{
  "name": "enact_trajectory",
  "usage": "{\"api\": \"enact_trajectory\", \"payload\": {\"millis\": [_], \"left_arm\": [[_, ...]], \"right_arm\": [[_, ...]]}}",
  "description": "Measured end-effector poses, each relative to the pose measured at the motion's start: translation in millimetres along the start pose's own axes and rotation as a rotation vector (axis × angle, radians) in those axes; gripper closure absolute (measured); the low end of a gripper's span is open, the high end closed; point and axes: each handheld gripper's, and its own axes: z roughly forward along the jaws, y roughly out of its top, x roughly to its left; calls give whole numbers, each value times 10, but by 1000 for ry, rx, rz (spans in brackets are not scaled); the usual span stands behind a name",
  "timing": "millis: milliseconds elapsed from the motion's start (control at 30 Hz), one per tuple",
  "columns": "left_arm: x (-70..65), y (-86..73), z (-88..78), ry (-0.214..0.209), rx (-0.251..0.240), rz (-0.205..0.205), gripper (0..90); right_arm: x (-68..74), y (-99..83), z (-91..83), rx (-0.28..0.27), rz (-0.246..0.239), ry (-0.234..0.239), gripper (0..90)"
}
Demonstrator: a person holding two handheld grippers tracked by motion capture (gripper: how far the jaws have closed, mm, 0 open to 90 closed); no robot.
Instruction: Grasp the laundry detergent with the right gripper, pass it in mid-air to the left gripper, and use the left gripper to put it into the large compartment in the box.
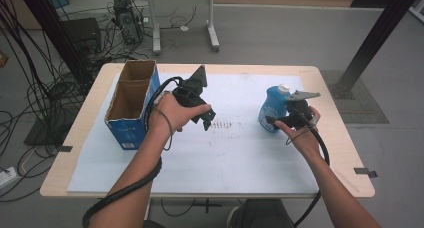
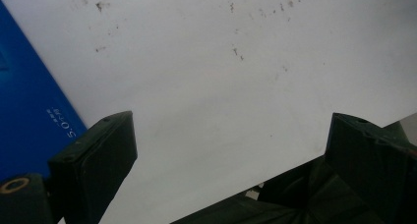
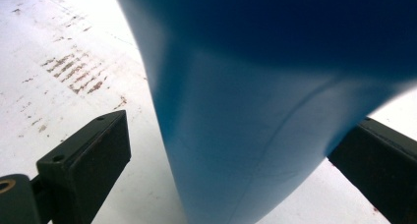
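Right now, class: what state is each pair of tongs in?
Left tongs: open, holding nothing.
Right tongs: open around the blue plastic bottle, not yet gripping it.

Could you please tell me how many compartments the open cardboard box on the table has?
2: the cardboard box at the table's left has a far compartment and a near compartment, both open-topped.

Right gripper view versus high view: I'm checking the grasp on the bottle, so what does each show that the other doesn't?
Right gripper view: a gap between the left black jaw and the blue plastic bottle, so the right tongs straddle it, open.

High view: the bottle's white cap, the open blue cardboard box, the left tongs and the wooden table.

Both: the bottle, the right tongs around it, and the scuffed white mat.
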Motion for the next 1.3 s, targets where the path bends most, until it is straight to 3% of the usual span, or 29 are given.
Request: {"api": "enact_trajectory", "payload": {"millis": [1300], "left_arm": [[-28, 7, -25, 1, -6, 1, 60]], "right_arm": [[17, -35, 30, -18, -1, 6, 25]]}}
